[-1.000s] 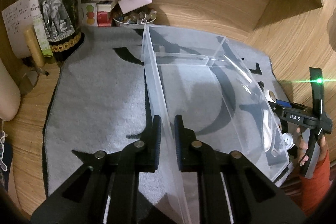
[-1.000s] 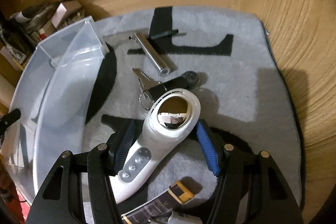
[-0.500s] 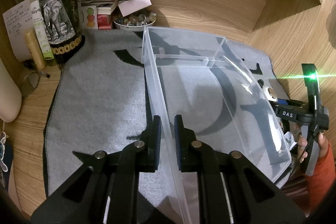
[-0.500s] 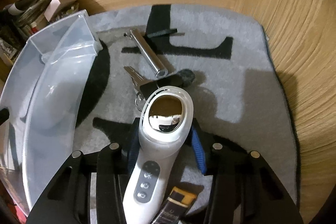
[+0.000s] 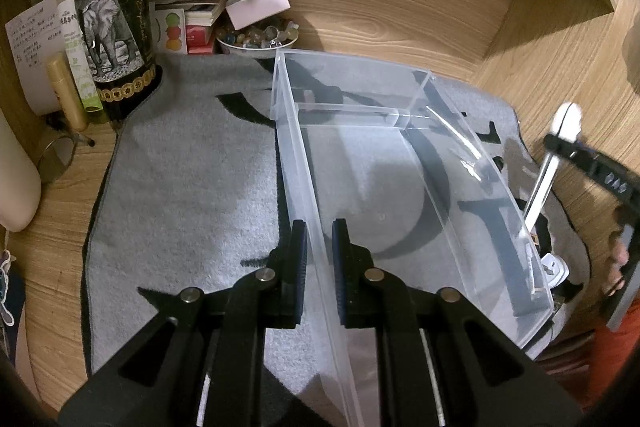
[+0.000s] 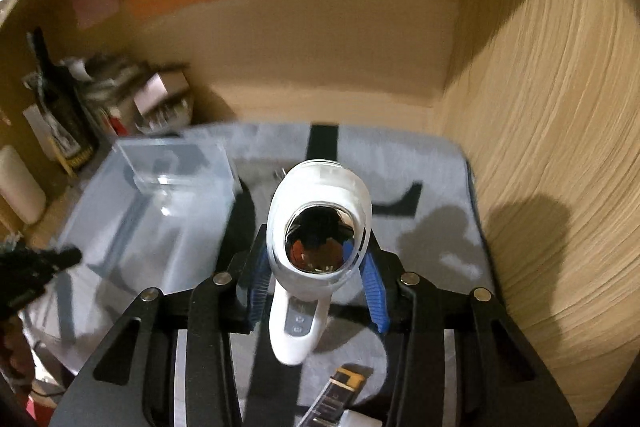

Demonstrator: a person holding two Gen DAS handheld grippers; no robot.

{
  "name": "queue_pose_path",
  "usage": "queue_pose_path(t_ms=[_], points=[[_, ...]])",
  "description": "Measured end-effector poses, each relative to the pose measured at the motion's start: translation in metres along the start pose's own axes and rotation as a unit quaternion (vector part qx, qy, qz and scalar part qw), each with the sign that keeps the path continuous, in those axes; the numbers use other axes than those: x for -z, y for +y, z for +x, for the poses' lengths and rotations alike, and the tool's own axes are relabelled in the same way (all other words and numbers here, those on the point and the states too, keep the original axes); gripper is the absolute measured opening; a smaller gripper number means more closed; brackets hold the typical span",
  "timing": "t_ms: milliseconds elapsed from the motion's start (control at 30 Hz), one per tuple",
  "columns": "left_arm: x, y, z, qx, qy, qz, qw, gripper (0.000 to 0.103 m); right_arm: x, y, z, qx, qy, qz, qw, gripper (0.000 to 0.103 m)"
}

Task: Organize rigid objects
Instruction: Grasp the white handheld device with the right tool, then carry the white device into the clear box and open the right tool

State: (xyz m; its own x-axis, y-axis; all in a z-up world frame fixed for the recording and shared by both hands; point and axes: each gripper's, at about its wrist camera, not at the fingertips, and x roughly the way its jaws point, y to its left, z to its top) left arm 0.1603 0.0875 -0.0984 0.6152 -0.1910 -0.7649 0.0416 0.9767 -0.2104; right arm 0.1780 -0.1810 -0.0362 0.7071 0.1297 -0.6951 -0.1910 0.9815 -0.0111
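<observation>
Far left in the left wrist view, a dark wine bottle (image 5: 116, 23) w/ an elephant label is seen upright at the mat's back corner, a gold tube (image 5: 66, 93) just beside it, papers and a bowl of stones (image 5: 256, 41) behind. A grey mat (image 5: 188, 187) w/ black markings is spread over the wooden desk. Mid-frame, the left gripper (image 5: 319, 259) is clamped shut on the near long wall of a clear plastic bin (image 5: 404, 163); one pad is set outside the wall, the other inside. A partition is seen across the bin's far end. At the right edge, the right gripper (image 5: 576, 151) is seen raised beside the bin, a white device in it.

In the right wrist view, the bin (image 6: 160, 211) lies to the left, blurred. At centre, the right gripper (image 6: 316, 283) has just been closing and is gripping a white handheld device (image 6: 316, 223) at its neck betw. the blue pads (image 6: 258, 285). The device's mirrored oval head sticks up fwd of the fingertips; its button handle hangs below, clear of the mat. A black-and-gold box (image 6: 336, 395) lies on the mat under the handle.
</observation>
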Motion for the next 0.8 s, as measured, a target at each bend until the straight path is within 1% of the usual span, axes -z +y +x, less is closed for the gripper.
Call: queue_pose_path(t_ms=[167, 233, 400, 567, 667, 800], points=[[0.0, 0.0, 0.0, 0.0, -0.001, 0.001, 1.0, 0.012, -0.016, 0.017, -0.022, -0.018, -0.041, -0.013, 0.999, 0.038], [0.0, 0.0, 0.0, -0.001, -0.002, 0.001, 1.0, 0.012, -0.022, 0.028, -0.03, -0.032, -0.057, -0.021, 0.998, 0.038], [0.001, 0.0, 0.0, 0.0, -0.003, -0.001, 1.0, 0.012, -0.03, 0.058, -0.043, -0.066, -0.079, -0.048, 0.994, 0.038], [0.001, 0.0, 0.0, 0.004, -0.005, -0.003, 1.0, 0.012, -0.036, 0.095, -0.03, -0.097, -0.067, -0.076, 0.99, 0.038], [0.001, 0.001, 0.0, 0.006, -0.006, -0.004, 1.0, 0.012, -0.036, 0.117, -0.013, -0.111, -0.047, -0.093, 0.988, 0.038], [0.001, 0.002, -0.001, 0.008, -0.006, -0.005, 0.9999, 0.012, -0.034, 0.139, 0.001, -0.12, -0.025, -0.113, 0.986, 0.038]])
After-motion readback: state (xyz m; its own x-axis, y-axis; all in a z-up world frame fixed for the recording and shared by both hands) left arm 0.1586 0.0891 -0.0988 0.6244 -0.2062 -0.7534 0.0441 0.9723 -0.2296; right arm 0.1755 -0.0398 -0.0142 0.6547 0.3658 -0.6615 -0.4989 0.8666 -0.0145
